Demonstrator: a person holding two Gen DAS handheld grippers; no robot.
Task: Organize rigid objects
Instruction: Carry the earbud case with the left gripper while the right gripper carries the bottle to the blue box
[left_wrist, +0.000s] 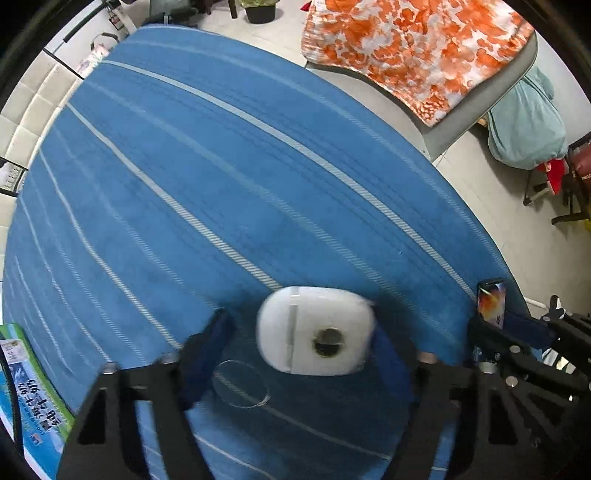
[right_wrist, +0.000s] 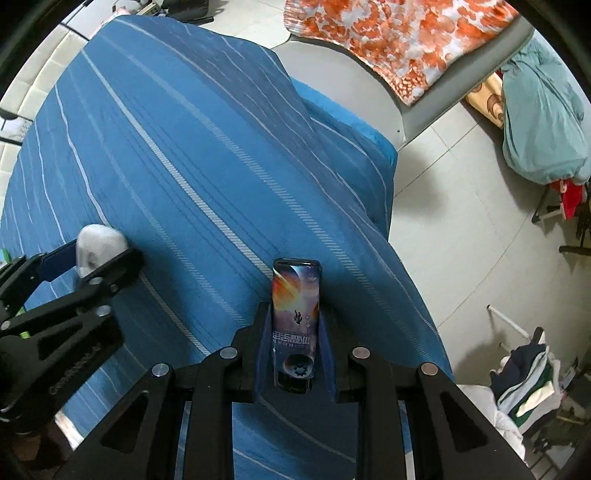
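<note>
We work above the bed (left_wrist: 258, 166) with its blue striped cover. Our left gripper (left_wrist: 299, 339) is spread wide — the white rounded case (left_wrist: 314, 330) sits between its fingers, touching the right one, the left one apart. Our right gripper (right_wrist: 295, 328) clamps the slim printed box (right_wrist: 295, 314) upright, near the bed's right edge.

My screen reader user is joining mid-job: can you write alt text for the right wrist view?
The right gripper is shut on a slim box with a space-themed print, held upright over a blue striped bedspread. At left, the left gripper has a white rounded object between its fingers.
</note>
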